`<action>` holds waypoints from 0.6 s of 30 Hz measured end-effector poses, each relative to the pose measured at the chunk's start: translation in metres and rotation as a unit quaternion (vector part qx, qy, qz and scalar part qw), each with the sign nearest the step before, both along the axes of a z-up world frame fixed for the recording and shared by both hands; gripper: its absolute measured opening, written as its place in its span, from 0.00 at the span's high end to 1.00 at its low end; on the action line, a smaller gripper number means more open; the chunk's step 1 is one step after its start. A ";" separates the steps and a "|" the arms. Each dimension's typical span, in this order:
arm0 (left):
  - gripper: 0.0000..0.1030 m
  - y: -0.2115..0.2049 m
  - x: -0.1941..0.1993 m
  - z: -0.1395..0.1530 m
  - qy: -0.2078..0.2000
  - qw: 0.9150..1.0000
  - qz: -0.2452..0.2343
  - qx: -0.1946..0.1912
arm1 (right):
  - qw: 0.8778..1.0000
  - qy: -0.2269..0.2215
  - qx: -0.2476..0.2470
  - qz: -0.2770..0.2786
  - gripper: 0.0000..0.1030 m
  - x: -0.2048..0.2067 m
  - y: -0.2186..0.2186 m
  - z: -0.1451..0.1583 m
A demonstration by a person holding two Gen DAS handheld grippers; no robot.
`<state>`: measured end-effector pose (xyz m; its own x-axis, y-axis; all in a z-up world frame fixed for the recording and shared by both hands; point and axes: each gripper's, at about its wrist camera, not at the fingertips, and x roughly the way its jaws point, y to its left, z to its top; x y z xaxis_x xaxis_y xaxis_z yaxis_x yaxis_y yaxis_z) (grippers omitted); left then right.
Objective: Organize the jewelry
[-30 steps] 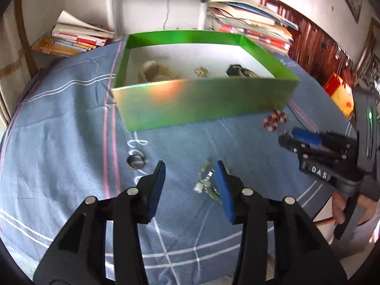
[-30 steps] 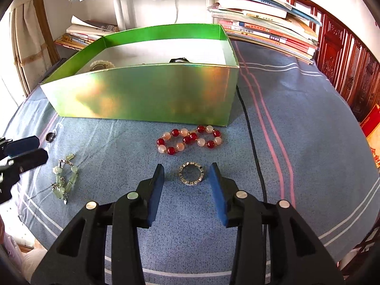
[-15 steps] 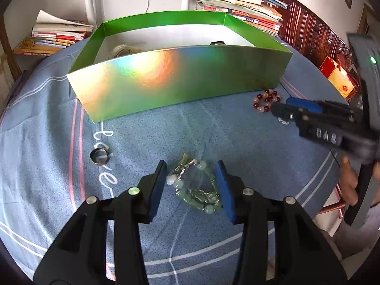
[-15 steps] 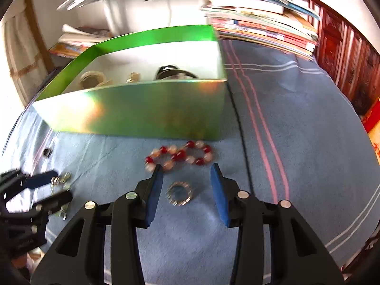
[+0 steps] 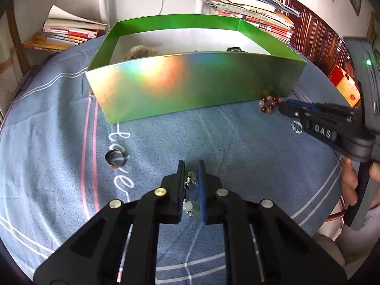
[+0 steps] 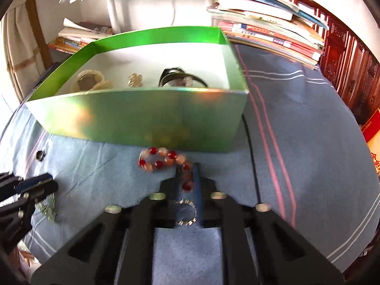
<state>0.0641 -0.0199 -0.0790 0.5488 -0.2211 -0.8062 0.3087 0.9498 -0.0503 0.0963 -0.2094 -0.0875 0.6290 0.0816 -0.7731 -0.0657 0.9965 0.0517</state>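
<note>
My left gripper (image 5: 190,166) was clamped on the green bead bracelet (image 5: 190,198); my right gripper (image 6: 186,173) pinched the red bead bracelet (image 6: 163,159). The green box (image 6: 142,116) lay straight ahead of both, the right hand nearer its front wall.

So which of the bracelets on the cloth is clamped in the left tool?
The pale green beaded bracelet, pinched between the left tool pads; the red and peach bead bracelet lies by the green box instead.
</note>
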 end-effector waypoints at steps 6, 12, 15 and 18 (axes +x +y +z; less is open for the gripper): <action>0.92 0.010 -0.002 0.008 -0.014 1.000 0.021 0.005 | 1.000 -0.006 0.005 0.003 0.92 -0.014 0.002 0.010; 0.92 0.020 -0.007 0.027 -0.038 0.999 0.033 -0.002 | 0.999 -0.034 0.017 -0.006 0.92 -0.025 -0.005 0.033; 0.92 0.024 -0.010 0.039 -0.055 0.998 0.039 -0.004 | 0.999 -0.047 0.020 -0.009 0.92 -0.030 -0.007 0.043; 0.92 0.024 -0.013 0.047 -0.069 0.997 0.045 0.001 | 0.999 -0.051 0.015 -0.010 0.92 -0.032 -0.007 0.046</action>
<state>0.0515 0.0044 -0.0325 0.6714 -0.1647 -0.7225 0.2267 0.9739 -0.0114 0.0641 -0.2166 -0.0417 0.7055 0.0907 -0.7029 -0.0527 0.9957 0.0756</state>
